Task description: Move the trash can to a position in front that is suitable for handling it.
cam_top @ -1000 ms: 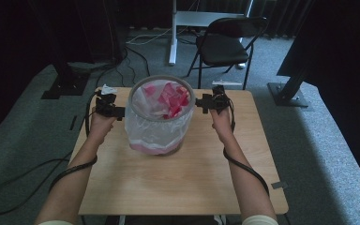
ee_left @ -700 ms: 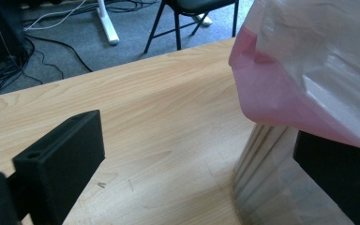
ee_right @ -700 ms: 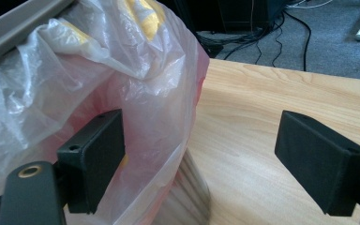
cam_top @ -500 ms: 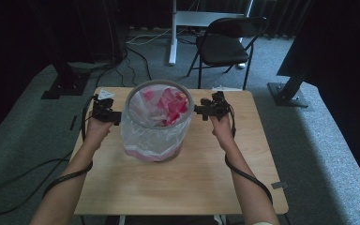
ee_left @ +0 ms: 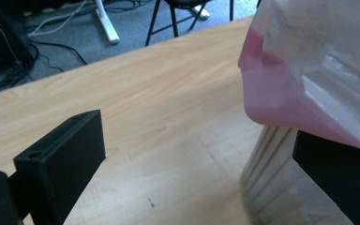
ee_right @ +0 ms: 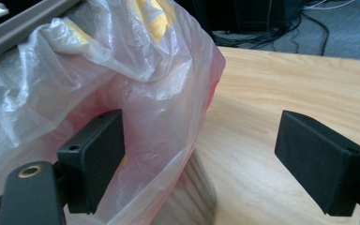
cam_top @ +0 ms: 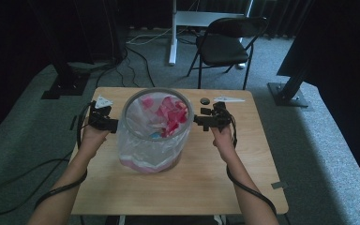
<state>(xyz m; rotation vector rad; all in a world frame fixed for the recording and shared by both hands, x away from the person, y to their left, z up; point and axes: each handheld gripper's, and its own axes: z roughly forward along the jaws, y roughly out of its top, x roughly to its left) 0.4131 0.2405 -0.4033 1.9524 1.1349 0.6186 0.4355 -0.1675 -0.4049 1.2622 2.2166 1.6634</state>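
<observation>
the table (cam_top: 201,187) carries a tall clear bin (cam_top: 155,136) standing upright near the middle, a little toward the far edge and left of centre. a thin plastic liner (cam_top: 157,115), pink and white, is draped inside it and folded down over the grey rim (cam_top: 136,96); in both gripper views the loose film hangs partway down the outer wall.

the left gripper (cam_top: 107,123) sits just beside the bin's left wall and the right gripper (cam_top: 205,121) just beside its right wall, both at about rim height. in the left gripper view the jaws stand wide apart with bare tabletop between them, one jaw tucked under the hanging film. in the right gripper view the jaws are likewise spread, one against the draped film, nothing clamped.

the step looks like taking hold of the liner at opposite sides. to do it well, i would slide each gripper so the folded film, not the hard wall, lies between its jaws, then close on a good gather of plastic just below the rim. both sides should grip at matching height; a thin pinch may tear or slip. a small dark round object (cam_top: 205,100) and a white scrap (cam_top: 228,99) lie near the far right edge, well clear.
</observation>
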